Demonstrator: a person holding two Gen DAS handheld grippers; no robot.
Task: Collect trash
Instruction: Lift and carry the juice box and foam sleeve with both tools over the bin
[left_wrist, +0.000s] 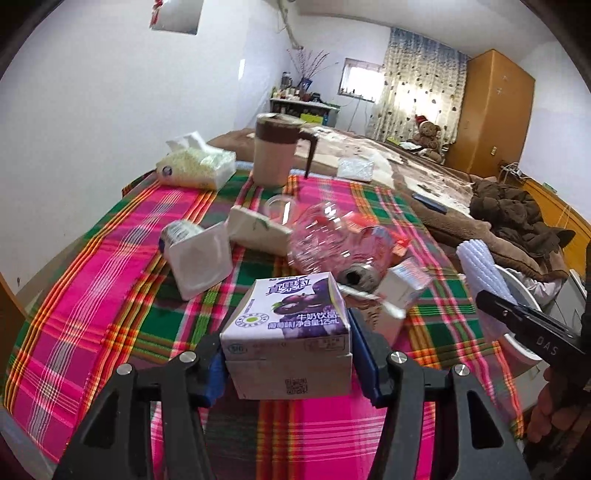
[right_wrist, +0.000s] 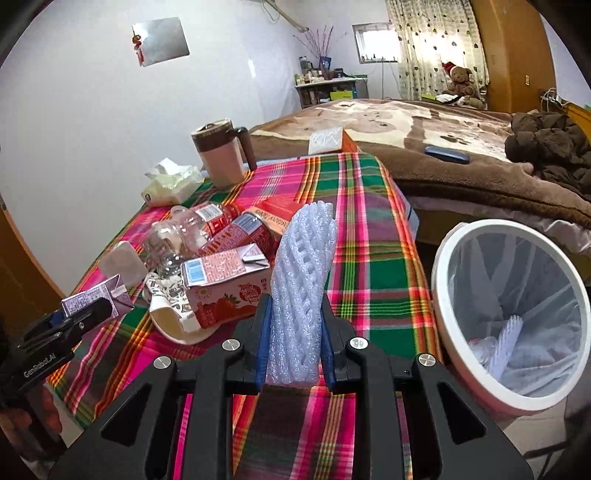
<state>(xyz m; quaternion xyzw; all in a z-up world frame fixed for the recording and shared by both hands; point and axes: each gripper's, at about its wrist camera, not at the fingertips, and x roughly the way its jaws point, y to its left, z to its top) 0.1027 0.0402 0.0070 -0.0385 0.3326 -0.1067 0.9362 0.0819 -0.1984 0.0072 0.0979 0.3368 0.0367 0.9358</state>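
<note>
A: Which hand is nearer the bin?

B: The right gripper (right_wrist: 295, 343). Its jaws are clamped on the foam net (right_wrist: 301, 291), which stands upright between them, long axis pointing up. The bin (right_wrist: 443, 258) lies just to its right, beside the counter (right_wrist: 369, 236), mouth tilted toward it.

A: And the other?

B: The left gripper (left_wrist: 288, 354) grips the purple milk carton (left_wrist: 291, 325) over the counter, well apart from the bin, so it likely goes second.

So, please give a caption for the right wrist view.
Right gripper holding white foam net beside the lined trash bin.
</note>
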